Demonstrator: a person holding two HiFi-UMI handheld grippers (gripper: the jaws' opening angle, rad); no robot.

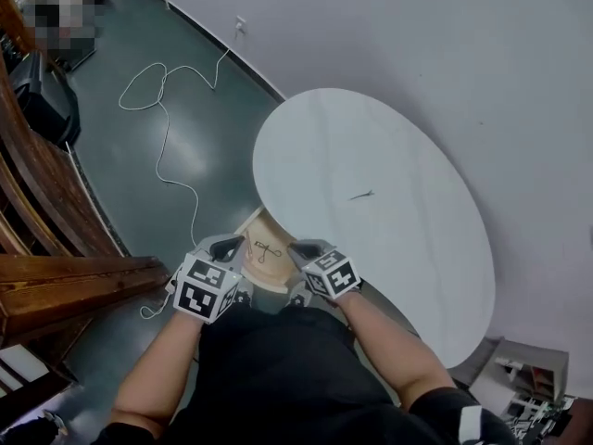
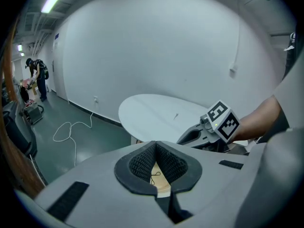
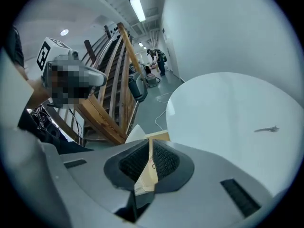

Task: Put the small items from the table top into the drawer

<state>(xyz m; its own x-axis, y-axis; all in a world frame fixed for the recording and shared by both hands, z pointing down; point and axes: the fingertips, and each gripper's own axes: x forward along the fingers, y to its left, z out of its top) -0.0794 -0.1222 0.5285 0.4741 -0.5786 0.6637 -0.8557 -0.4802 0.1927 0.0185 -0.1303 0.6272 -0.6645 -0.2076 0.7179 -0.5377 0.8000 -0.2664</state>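
Table top, white and oval, carried one thin dark item close to its middle, well clear of every edge. The item lay flat. Its long axis ran across the person's front, left to right, and its slimmer end seemed to point left, though it was too small to be sure.

Under the near edge a pale wooden drawer stood pulled out. A wiry looped item lay on its bottom, its length running away from the person.

Both tools hung just above the drawer, tipped downward, one at either side. The left gripper had its jaws pressed together at the tips, with nothing caught between them. The right gripper showed only a narrow slit between its pads, also with nothing in it.

A white cable trailed in loops over the green floor, beside a wooden railing.
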